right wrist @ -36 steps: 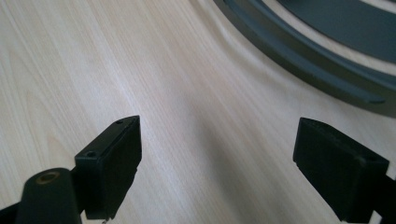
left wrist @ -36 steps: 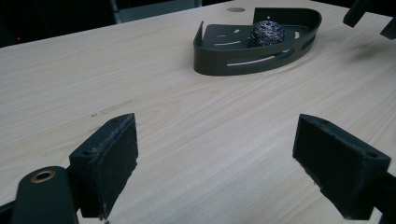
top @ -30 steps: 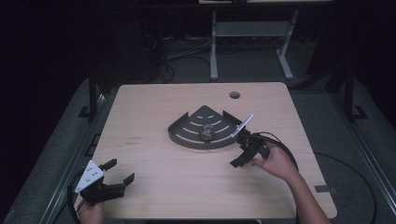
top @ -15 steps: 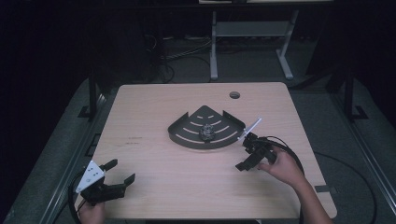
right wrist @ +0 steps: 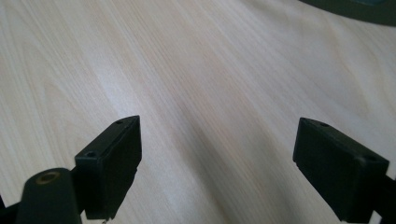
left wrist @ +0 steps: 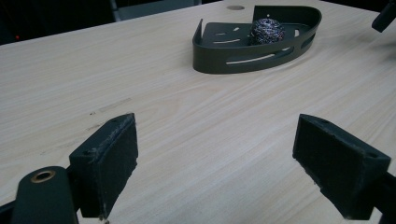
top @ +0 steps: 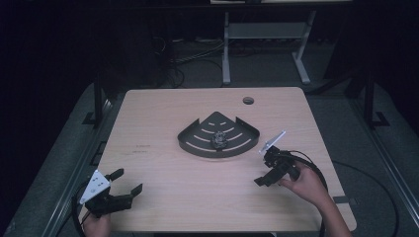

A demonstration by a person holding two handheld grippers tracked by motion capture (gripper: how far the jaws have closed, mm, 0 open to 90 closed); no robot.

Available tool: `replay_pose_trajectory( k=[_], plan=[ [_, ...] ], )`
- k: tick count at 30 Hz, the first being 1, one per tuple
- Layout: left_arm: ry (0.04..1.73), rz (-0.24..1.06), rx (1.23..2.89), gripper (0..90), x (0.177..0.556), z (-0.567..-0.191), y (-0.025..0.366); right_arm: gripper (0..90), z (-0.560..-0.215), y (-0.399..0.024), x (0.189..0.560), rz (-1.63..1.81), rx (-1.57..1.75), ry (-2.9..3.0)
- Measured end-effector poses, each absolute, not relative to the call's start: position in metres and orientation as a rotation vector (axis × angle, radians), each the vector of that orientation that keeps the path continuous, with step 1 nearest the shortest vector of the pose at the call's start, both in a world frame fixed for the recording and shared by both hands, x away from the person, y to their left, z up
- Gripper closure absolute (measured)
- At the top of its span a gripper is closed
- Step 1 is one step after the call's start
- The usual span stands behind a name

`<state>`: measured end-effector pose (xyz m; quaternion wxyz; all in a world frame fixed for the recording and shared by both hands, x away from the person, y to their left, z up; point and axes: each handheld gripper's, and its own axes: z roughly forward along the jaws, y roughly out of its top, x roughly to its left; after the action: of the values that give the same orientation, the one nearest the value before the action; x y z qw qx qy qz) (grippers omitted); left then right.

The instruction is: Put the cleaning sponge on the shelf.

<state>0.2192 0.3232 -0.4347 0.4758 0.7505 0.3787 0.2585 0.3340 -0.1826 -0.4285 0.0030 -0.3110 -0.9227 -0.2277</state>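
Your left claw [top: 126, 181] rests spread and empty at the bench's [top: 163, 128] near left corner. The tray [top: 197, 144] lies well ahead of it and to its right, holding the scrubber [top: 219, 139]. Your right claw [top: 263, 167], jaws also spread and empty, hovers just right of the tray.

— What colours have you got on your table [top: 163, 197]?
— Pale wood with fine streaky grain. Your corner tray [top: 197, 145] is dark grey, with pale slots in its floor.
— And the ball [left wrist: 267, 31] in it?
— Silvery-grey, glinting wire mesh. Both your grippers' pads [left wrist: 111, 161] are matt black.
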Motion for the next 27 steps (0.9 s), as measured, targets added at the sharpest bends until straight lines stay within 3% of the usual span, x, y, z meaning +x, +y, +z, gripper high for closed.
replay_pose_trajectory(
  k=[27],
  plan=[
    [0.923, 0.633, 1.844, 13.5, 0.219, -0.436, 0.321, 15.0, -0.441, -0.214, 0.301, -0.792, -1.048, -2.861]
  ],
)
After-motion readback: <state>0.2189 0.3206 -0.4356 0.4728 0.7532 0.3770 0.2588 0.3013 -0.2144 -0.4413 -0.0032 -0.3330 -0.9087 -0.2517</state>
